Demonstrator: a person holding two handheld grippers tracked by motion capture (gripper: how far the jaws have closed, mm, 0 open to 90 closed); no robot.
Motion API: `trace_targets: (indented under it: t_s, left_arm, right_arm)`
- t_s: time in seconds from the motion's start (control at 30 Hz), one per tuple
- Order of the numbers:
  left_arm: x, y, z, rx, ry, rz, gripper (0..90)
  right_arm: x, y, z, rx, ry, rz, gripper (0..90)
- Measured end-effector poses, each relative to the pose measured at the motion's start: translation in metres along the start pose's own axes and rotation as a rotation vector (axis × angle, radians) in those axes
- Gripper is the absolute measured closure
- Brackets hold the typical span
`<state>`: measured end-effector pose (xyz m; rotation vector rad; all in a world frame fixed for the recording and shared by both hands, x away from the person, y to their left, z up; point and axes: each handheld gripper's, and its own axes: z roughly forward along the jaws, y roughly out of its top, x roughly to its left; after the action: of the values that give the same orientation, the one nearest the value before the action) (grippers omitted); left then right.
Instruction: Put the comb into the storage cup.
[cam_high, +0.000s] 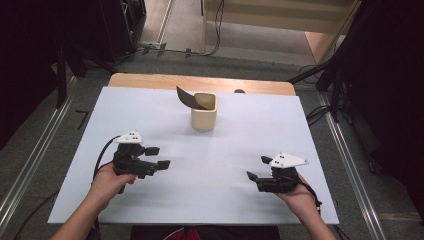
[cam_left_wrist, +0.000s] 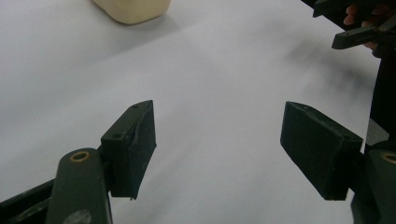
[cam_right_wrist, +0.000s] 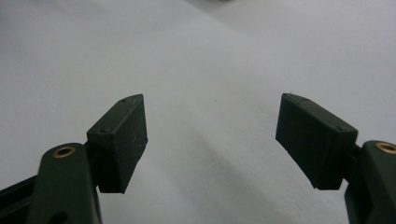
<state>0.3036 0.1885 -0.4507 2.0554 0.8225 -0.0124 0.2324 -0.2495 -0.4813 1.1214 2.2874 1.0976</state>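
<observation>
A cream square cup (cam_high: 204, 118) stands on the white table (cam_high: 150, 110) at the middle back, with a dark flat piece (cam_high: 187, 97) leaning out of it to the left. My left gripper (cam_high: 159, 156) is held low over the table at the front left, pointing right, open and empty. At the front right, my right gripper (cam_high: 258, 168) points left, also open with nothing between its jaws. In the left gripper view my left gripper (cam_left_wrist: 217, 106) faces bare table, the cup's base (cam_left_wrist: 133, 9) at the top and the right gripper (cam_left_wrist: 355, 23) at the top right. The right gripper view shows my right gripper (cam_right_wrist: 211, 98) over bare white surface.
A wooden strip (cam_high: 150, 80) runs along the table's far edge, with a small dark object (cam_high: 239, 91) on it. Metal rails (cam_high: 30, 160) flank the table on the floor. Cables and dark stands lie behind.
</observation>
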Motion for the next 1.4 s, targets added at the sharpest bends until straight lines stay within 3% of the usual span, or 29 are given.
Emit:
trace_targets:
  t_s: [0.6, 0.73, 1.4]
  left_arm:
    - [-0.003, -0.017, -0.012, 0.035, 0.002, -0.010, 27.9]
    - [-0.004, -0.020, -0.012, 0.056, 0.005, 0.003, 27.9]
    - [-0.002, -0.021, -0.011, 0.075, 0.007, 0.001, 27.9]
  right_arm:
    - [-0.002, -0.001, 0.000, 0.001, -0.003, 0.005, 23.3]
    - [-0.003, -0.001, 0.000, 0.000, -0.001, 0.005, 23.2]
    - [-0.004, -0.001, 0.001, 0.000, 0.002, 0.001, 23.2]
